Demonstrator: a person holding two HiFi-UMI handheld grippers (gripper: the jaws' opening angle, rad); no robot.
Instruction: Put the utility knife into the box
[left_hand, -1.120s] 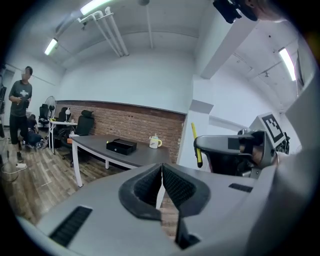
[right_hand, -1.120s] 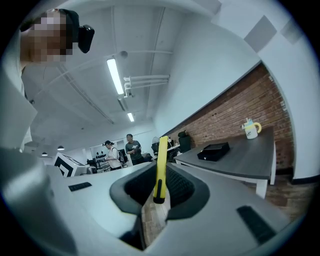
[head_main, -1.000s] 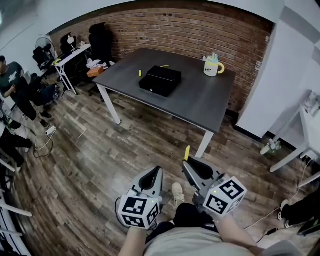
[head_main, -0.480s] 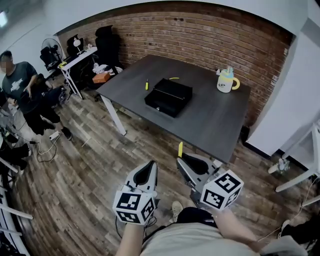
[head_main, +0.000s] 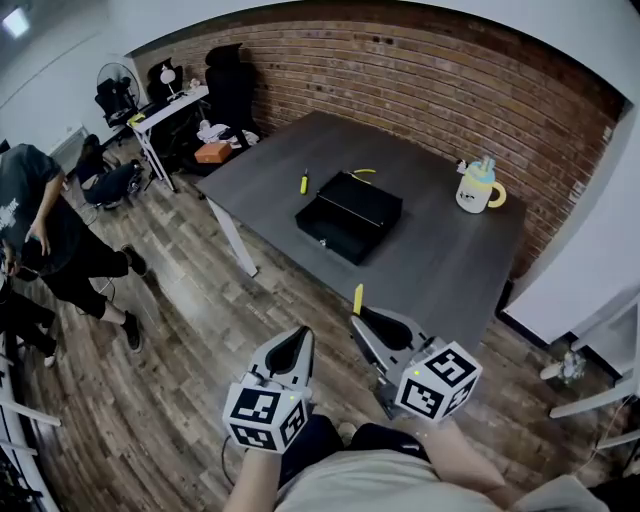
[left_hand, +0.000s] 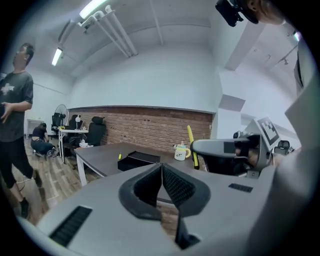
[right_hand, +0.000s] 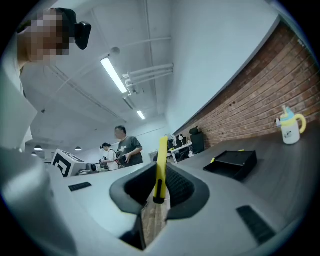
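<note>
Right hand-held gripper (right_hand: 159, 184): jaws closed on the yellow utility knife (right_hand: 161, 159). The grip is near the knife's lower end, so most of its length stands up above the pads. Left hand-held gripper (left_hand: 161, 174): jaws together, nothing between them.

Black box (head_main: 350, 215): sits on the dark surface (head_main: 440, 265), well apart from both hand-held grippers, with wooden floor (head_main: 190, 330) between. The knife is therefore in the air over the floor, not yet near the box.

Risks, as judged:
- The hold is low on a long, thin body. A jolt on the way over could pivot the knife in the pads or let it slide out, and it would land on the floor.
- The knife approaches upright. If it is released that way above the box, it could strike the box wall and tip out onto the surface. It likely needs laying over first.
- A small yellow object (head_main: 304, 182) lies just beside the box and a mug (head_main: 477, 187) stands farther right. A wide swing could knock either one.
- A person (head_main: 45, 230) stands at left, off the direct path. Low concern.
</note>
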